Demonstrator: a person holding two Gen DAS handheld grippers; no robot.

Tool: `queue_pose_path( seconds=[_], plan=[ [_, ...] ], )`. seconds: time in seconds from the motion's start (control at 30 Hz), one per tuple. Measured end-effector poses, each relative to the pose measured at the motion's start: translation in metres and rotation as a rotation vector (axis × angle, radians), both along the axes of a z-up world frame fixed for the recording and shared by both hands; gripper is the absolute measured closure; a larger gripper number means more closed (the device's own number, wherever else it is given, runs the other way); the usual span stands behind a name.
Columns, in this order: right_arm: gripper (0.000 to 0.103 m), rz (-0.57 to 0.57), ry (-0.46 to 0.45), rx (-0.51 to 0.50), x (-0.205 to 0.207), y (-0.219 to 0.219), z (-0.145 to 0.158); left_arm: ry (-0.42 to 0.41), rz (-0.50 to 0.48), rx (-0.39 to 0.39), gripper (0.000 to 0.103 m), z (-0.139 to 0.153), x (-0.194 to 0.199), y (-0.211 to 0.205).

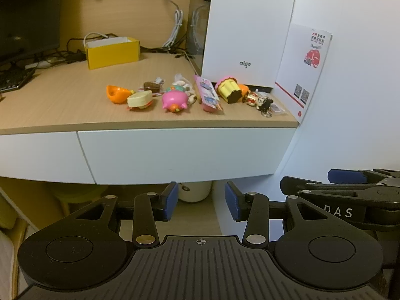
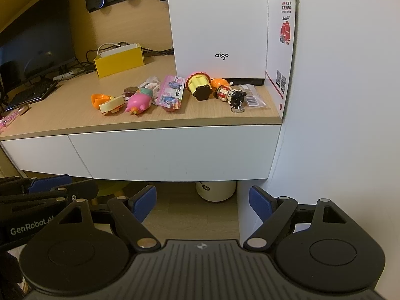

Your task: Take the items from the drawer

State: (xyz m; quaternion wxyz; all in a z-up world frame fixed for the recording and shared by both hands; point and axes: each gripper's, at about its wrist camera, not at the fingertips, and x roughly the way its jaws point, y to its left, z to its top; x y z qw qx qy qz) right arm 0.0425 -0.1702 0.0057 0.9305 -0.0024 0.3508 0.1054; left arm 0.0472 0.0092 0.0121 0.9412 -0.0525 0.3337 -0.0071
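Nearest the lens: left tongs (image 1: 201,198), blue pads parted, nothing between them; released. Right tongs (image 2: 202,200) likewise released, pads spread wider, gap vacant. Seen side by side, both held below desk level; right tongs also visible at the far right of the left view.

Directly ahead of and above both tongs: white drawer (image 1: 180,153), front flush with the neighbouring panel, closed. No handle visible. Drawer contents hidden.

Above the drawer, on the wooden desk (image 1: 62,105), well apart from both tongs, a row of small toys:
- orange toy (image 1: 116,93), leftmost, touching a cream wedge (image 1: 140,100);
- pink pig (image 1: 174,102), just right of the wedge;
- brown round piece (image 1: 151,86) behind the wedge;
- pink packet (image 1: 208,96), right of the pig;
- yellow cupcake toy (image 1: 228,88), tipped on its side;
- small figure keychain (image 1: 260,101), rightmost, near the desk edge.

Behind the row: white box marked "aigo" (image 1: 247,32), upright; printed card (image 1: 303,70) leaning against the wall beside it. Farther back on the left: yellow box (image 1: 112,53), monitor (image 1: 27,17), keyboard (image 1: 13,78).

Under the desk, beyond the tongs: white round container (image 1: 195,191) on the floor.
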Motion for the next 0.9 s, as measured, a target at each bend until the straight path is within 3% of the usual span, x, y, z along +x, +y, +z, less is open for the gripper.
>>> queue_pose_path(
  seconds=[0.9],
  plan=[
    [0.021,0.008,0.003,-0.001,0.0017,-0.0005,-0.0006,0.005,0.009,0.007,0.061,-0.0008,0.0009,0.0003]
  ],
)
